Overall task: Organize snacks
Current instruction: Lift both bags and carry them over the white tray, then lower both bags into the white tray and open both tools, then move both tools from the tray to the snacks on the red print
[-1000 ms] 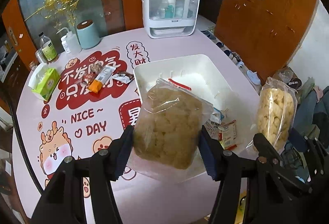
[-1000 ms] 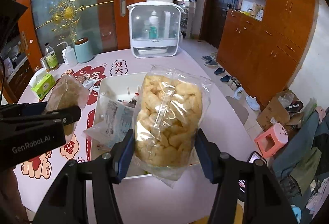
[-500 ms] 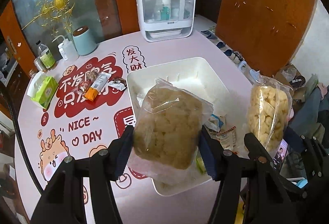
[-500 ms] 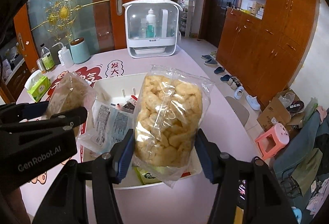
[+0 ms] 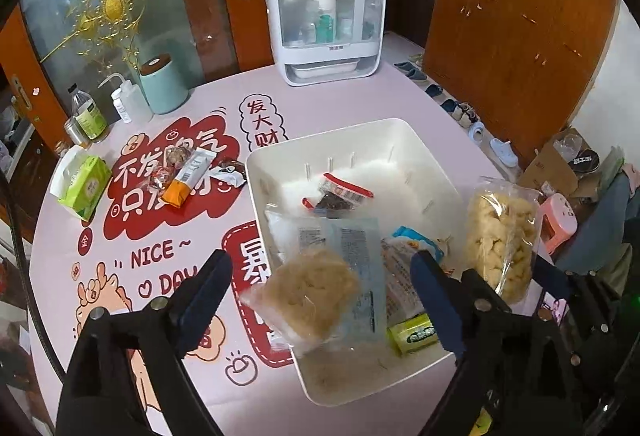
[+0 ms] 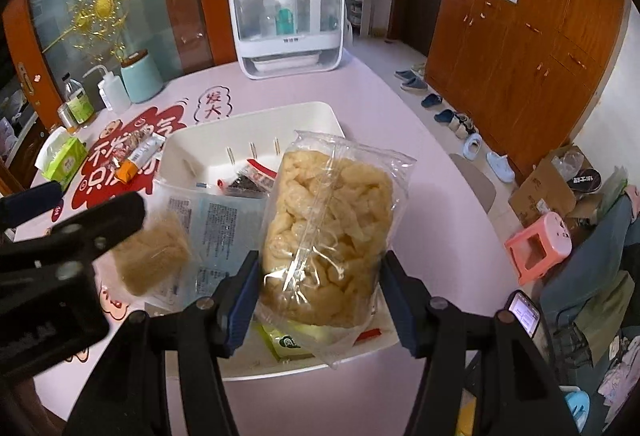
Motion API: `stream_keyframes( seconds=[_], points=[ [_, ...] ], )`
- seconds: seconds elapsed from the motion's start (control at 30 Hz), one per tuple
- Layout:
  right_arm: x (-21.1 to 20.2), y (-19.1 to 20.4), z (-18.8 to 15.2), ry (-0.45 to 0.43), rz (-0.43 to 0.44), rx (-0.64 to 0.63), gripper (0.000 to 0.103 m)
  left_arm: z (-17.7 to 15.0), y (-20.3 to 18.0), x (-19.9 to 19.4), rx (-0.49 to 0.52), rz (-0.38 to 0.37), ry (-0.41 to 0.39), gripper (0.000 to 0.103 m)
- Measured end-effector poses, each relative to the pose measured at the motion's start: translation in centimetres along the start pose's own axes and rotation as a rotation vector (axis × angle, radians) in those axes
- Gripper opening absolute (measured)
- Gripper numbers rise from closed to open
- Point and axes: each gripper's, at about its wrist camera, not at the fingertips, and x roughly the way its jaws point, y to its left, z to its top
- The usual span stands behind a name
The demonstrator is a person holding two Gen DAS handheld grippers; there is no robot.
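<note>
While the left gripper [image 5: 322, 288] is hanging with fingers spread, its brown snack bag [image 5: 316, 290] is lying loose over the white bin [image 5: 416, 140]. To the right, the right gripper [image 6: 320, 296] is pinching the puffed snack bag [image 6: 328, 232] low: light, crinkly, slippery, crushable, so probably best gripped gently at mid-body.

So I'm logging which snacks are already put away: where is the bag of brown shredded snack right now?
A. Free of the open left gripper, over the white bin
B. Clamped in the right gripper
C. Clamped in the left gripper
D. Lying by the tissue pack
A: the left gripper stands open, its fingers clear of the brown shredded snack bag, which is over the white bin's near corner.
</note>
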Motion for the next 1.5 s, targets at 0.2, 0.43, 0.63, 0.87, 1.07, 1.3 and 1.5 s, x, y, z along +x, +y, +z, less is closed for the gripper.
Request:
stream_keyframes(
  seconds=[0.2, 0.43, 0.63, 0.87, 1.07, 1.3, 1.5],
  points=[
    [0.4, 0.0, 0.2, -0.017, 0.004, -0.007, 0.06, -0.1, 1.3, 1.1, -0.047, -0.013, 0.053, 0.091],
    [0.7, 0.3, 0.9, -0.018, 0.004, -0.019, 0.06, -0.5, 2.3, 1.2, -0.075, 0.011, 0.06, 0.102],
    [0.4, 0.5, 1.0, -0.024, 0.02, -0.021, 0.06, -0.7, 3.0, 0.7, -0.097, 0.015, 0.055, 0.102],
    [-0.3, 1.7, 0.7, -0.029, 0.026, -0.053, 0.06, -1.8, 3.6, -0.3, -0.093, 0.021, 0.039, 0.102],
    [-1.7, 3.2, 0.2, -0.062, 0.024, -0.08, 0.06, -2.7, 4.5, -1.7, -0.088, 0.033, 0.017, 0.102],
    [-2.6, 5.5, -0.5, -0.068, 0.038, -0.102, 0.06, -3.7, 6.6, -3.0, -0.1, 0.055, 0.007, 0.102],
    [-2.7, 8.4, -0.8, -0.054, 0.059, -0.123, 0.06, -4.7, 9.8, -3.8, -0.128, 0.09, 0.011, 0.102]
  ],
)
